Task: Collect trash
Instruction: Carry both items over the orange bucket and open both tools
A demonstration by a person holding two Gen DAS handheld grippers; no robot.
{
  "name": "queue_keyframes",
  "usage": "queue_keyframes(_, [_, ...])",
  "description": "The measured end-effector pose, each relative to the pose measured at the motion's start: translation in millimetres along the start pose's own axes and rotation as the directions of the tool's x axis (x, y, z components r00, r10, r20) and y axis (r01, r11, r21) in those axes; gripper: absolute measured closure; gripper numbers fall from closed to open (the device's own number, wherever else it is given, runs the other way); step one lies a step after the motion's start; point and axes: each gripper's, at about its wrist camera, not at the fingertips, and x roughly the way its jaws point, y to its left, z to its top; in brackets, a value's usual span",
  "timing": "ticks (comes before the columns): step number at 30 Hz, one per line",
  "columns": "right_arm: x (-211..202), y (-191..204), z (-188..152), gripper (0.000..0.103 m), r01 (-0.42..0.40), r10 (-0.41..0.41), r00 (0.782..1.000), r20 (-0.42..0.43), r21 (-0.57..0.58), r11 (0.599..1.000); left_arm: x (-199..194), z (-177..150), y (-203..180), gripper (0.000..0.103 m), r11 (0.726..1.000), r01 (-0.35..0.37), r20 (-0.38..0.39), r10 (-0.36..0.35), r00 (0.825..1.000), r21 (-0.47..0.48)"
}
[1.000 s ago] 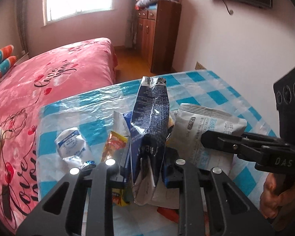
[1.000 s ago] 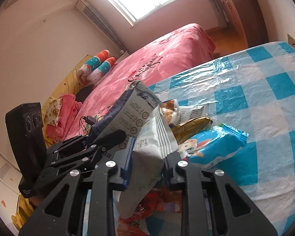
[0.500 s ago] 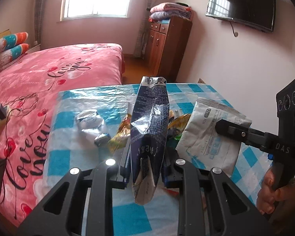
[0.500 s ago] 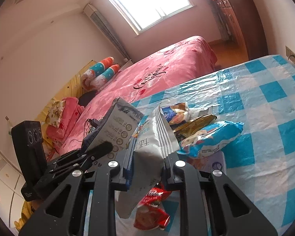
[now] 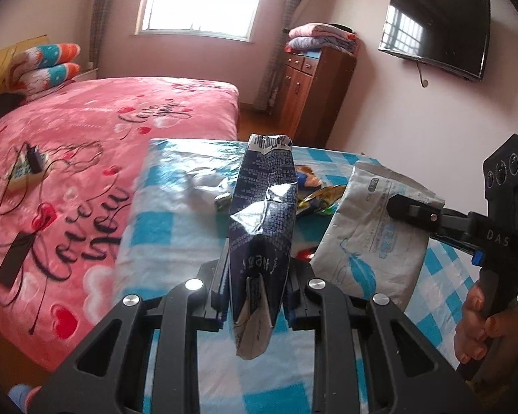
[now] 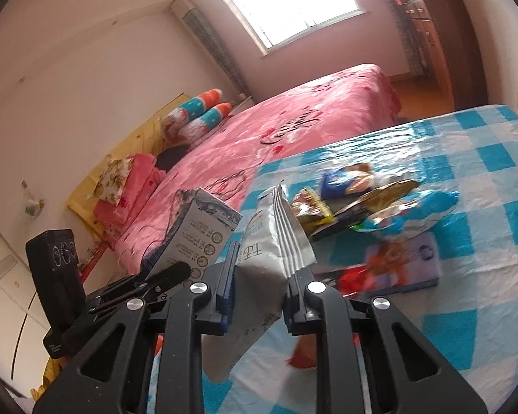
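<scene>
Both tongs were lifted above the table. Left tongs were clamped on a blue bag standing upright between the fingers; right tongs were clamped on a white bag, beside it.

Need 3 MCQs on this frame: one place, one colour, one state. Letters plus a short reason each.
1. Where is the purple flat pack?
A. on the bed
B. on the checked table
C. in a tool

2. The wrapper in the left tool is mostly:
A. dark blue
B. yellow
C. red

3. The right tool is:
A. open
B. shut on nothing
C. shut on the white bag

Answers: B, it lies flat on the blue-white cloth; A, navy print with silver creases; C, both fingers pinch the bag.
</scene>
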Motion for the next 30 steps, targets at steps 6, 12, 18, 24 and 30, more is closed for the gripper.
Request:
queue_keyframes(6, [7.6,34.3,-14.0,0.08,-0.047,0.045,0.998,-0.039,-0.048,0.998,-29.1,-23.3,20.1,0.077,0.998,-0.041,0.012,0.042,0.999,-0.05])
queue_keyframes(12, [25.5,75.1,-33.7,0.08,-0.118,0.108,0.988,-0.11,-0.087,0.989,-67.3,-49.6,50.2,0.077,0.987,-0.114,0.033,0.119,0.992,-0.112])
queue_keyframes(18, [50.2,130.0,-59.0,0.08,-0.203,0.172,0.965,-0.199,-0.149,0.968,-114.1,-90.2,93.5,0.077,0.95,-0.24,0.014,0.248,0.969,-0.199])
queue_keyframes(24, [83.8,183.1,-93.2,0.08,-0.286,0.214,0.925,-0.313,-0.205,0.936,-152.2,-145.2,137.0,0.077,0.884,-0.354,-0.048,0.357,0.933,-0.305])
queue_keyframes(30, [116.6,230.1,-129.0,0.079,-0.349,0.224,0.885,-0.408,-0.261,0.9,-166.6,-201.0,172.6,0.077,0.82,-0.426,-0.145,0.402,0.904,-0.382])
